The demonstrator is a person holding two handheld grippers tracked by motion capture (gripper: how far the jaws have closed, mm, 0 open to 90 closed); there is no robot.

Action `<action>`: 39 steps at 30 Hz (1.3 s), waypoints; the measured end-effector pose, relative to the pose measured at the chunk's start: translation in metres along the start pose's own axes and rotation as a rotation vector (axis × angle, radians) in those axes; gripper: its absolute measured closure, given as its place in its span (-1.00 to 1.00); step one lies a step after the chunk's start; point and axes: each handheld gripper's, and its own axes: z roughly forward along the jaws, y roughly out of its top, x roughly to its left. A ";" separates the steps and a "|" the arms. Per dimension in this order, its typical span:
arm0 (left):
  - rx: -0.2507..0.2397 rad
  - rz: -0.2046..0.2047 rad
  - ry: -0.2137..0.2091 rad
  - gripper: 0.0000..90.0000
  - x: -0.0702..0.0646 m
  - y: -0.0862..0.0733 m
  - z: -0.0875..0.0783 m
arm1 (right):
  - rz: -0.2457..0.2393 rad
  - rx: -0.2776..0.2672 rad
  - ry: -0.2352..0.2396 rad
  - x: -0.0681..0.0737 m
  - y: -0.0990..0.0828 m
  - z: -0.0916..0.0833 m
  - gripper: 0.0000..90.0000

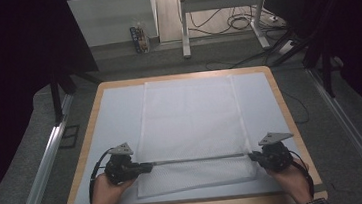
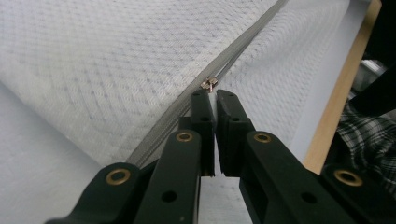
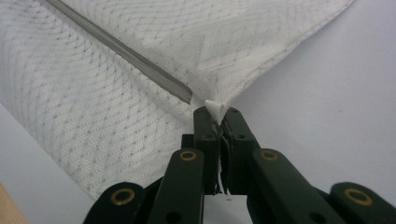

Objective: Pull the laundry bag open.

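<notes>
Black left gripper (image 1: 147,167) and right gripper (image 1: 252,157), brass-ringed screws, grey three-cornered plates, plaid cuffs.

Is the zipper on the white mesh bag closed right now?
Looks closed: the zipper runs as one unbroken grey line between the left gripper and right gripper.

One white mesh cover (image 1: 191,126) with one grey zipper (image 1: 199,158) and one metal slider (image 2: 209,84) is lying on one wooden-edged table (image 1: 282,102), while two grippers, left (image 1: 145,167) and right (image 1: 252,157), are resting at its two side edges, held by two hands.
</notes>
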 end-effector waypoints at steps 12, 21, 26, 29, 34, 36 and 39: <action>-0.016 -0.037 0.016 0.94 0.006 -0.011 -0.011 | -0.002 0.008 -0.005 0.000 0.000 0.000 0.90; -0.009 -0.037 0.031 0.94 0.006 -0.013 -0.013 | -0.010 0.010 -0.005 0.001 0.000 0.001 0.90; -0.021 -0.048 0.028 0.94 0.008 -0.016 -0.017 | -0.002 0.013 -0.003 0.001 0.001 0.001 0.91; -0.023 -0.053 0.035 0.94 0.008 -0.017 -0.018 | 0.001 0.020 -0.009 0.001 0.001 0.002 0.91; -0.026 -0.058 0.048 0.94 0.008 -0.018 -0.020 | 0.009 0.021 -0.006 0.001 0.001 0.002 0.91; -0.028 -0.064 0.053 0.94 0.009 -0.019 -0.021 | 0.014 0.025 -0.014 0.001 0.001 0.002 0.91; -0.032 -0.069 0.058 0.94 0.010 -0.020 -0.023 | 0.012 0.026 -0.016 0.001 0.001 0.002 0.91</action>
